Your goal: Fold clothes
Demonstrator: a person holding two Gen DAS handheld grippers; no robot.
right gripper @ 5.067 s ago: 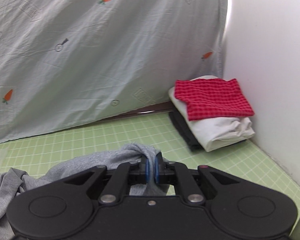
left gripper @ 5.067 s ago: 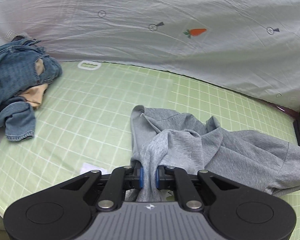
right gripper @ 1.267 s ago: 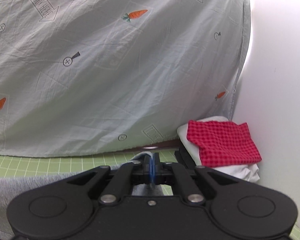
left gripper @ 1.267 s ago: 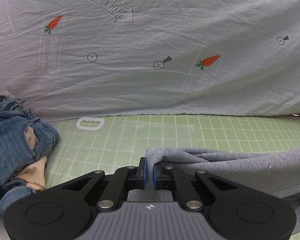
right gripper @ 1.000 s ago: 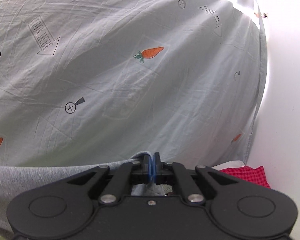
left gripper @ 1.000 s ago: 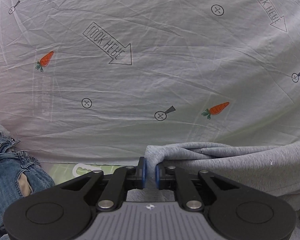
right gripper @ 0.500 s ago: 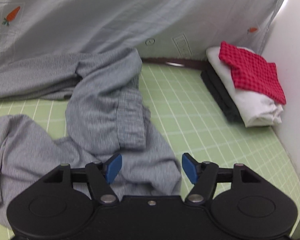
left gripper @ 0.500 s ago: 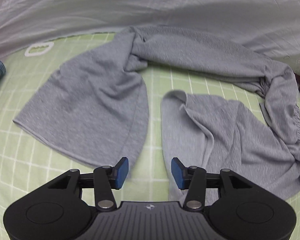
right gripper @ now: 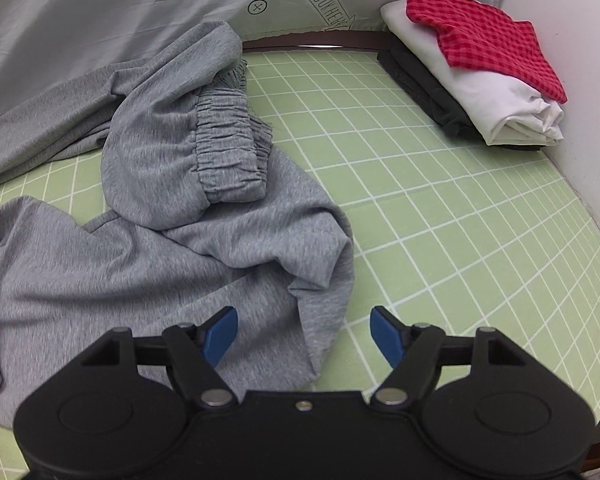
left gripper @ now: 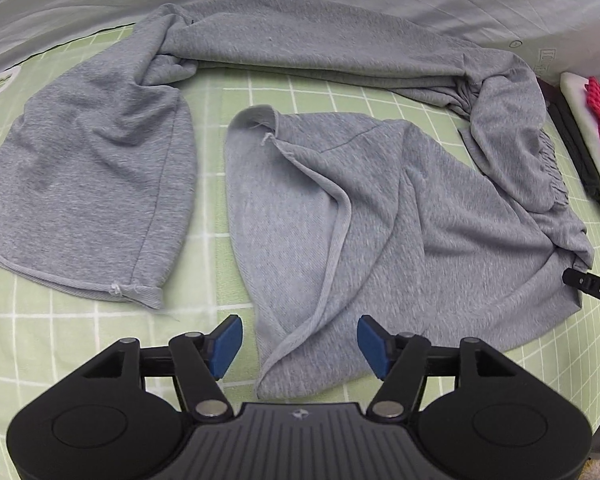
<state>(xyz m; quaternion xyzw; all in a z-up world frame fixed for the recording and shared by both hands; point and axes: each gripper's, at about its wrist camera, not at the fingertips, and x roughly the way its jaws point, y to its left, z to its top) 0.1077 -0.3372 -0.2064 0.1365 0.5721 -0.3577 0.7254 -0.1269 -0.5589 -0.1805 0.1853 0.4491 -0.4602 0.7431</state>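
Left gripper (left gripper: 298, 340) gapes wide over a leg hem of the grey trousers (left gripper: 380, 200); right gripper (right gripper: 302, 334), equally wide, hovers above their bunched right end. The trousers sprawl unfolded across the green mat (right gripper: 440, 220), long axis left-right; folded clothes (right gripper: 480, 72) occupy its far right corner

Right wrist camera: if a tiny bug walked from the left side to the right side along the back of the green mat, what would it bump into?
Gray sweatpants → their bunched elastic waistband → bare green grid mat → stack of folded clothes with a red checked cloth on top → white wall.
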